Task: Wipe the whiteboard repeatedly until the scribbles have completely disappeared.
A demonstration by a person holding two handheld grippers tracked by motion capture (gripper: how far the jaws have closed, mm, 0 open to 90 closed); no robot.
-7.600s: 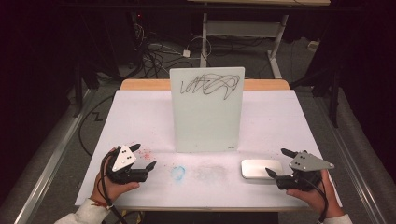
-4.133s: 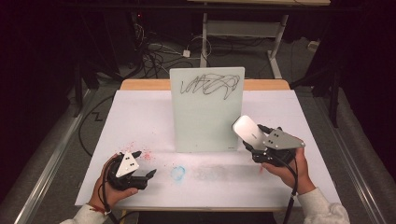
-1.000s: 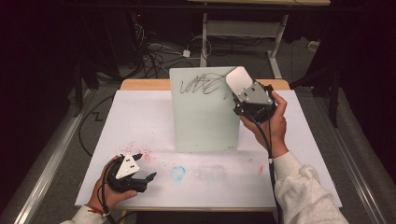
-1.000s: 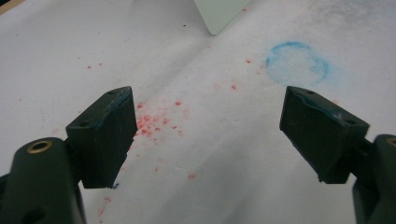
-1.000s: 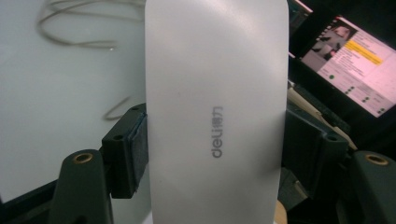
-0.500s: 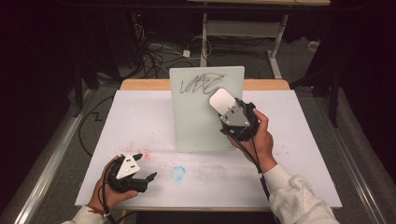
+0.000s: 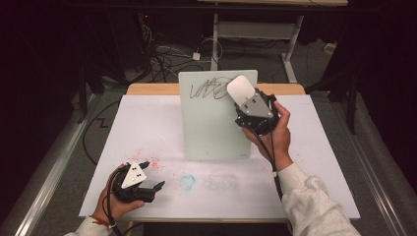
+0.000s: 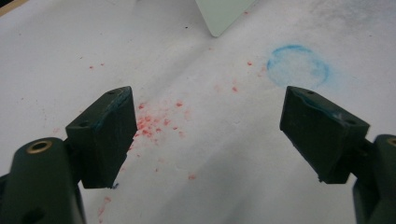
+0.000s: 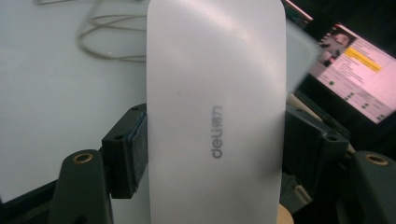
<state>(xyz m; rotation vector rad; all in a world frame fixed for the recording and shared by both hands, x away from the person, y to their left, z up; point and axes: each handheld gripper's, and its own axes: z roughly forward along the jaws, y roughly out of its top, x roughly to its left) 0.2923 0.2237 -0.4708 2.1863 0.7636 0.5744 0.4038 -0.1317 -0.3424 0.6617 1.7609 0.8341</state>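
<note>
Between my right fingers (image 9: 215,140) sits the smooth white plastic eraser (image 9: 215,93), clamped tight. I should press it flat on the black scribble (image 7: 209,88) on the standing whiteboard (image 7: 211,128), wiping slowly. My left fingers (image 8: 215,135) rest apart.

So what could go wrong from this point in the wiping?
1. The whiteboard stands upright on the table with nothing bracing it that I can see; a hard push from the eraser could tip it backward.
2. The right hand-held gripper clamps the eraser only by its sides, so it might twist or slip under pressure.
3. The left hand-held gripper rests open, away from the board, so it could not steady it.
</note>
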